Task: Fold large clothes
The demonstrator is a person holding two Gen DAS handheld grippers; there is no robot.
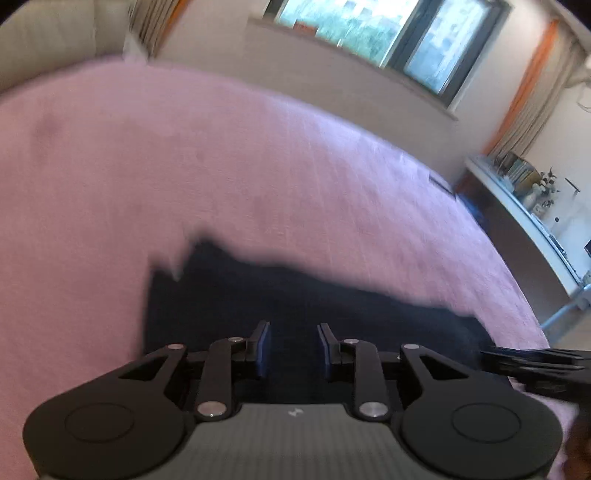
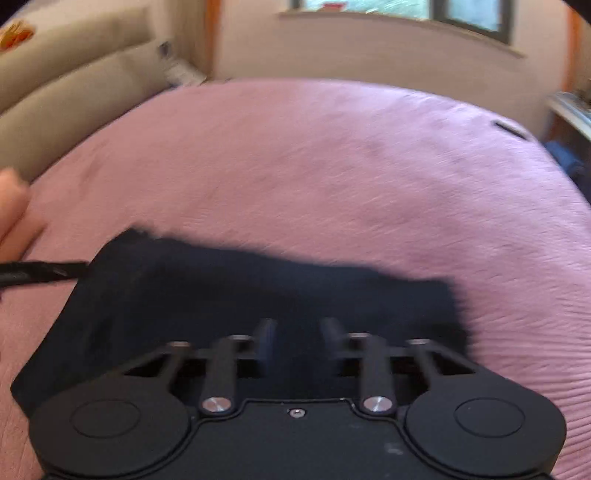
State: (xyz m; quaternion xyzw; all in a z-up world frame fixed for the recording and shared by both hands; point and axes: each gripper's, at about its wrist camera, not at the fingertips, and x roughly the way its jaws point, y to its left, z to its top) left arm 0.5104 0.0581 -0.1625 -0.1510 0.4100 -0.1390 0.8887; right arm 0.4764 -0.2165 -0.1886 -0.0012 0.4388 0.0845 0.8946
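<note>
A dark navy garment (image 1: 314,295) lies folded into a flat oblong on the pink bedspread (image 1: 184,166). My left gripper (image 1: 293,326) hovers over its near part, jaws apart, with only the cloth's surface showing in the gap. At the right edge of the left wrist view, the right gripper's fingers (image 1: 532,363) show as a dark blur. In the right wrist view the same garment (image 2: 240,288) fills the lower middle. My right gripper (image 2: 299,325) is above it, blurred, with a gap between its fingers. The left gripper's fingers (image 2: 40,273) and a hand (image 2: 14,206) reach in at the garment's left corner.
The pink bedspread (image 2: 332,166) spreads wide around the garment. A beige padded headboard (image 2: 66,85) stands at the far left. A window (image 1: 388,33) is in the far wall. A white desk (image 1: 535,221) with books stands off the bed's right side.
</note>
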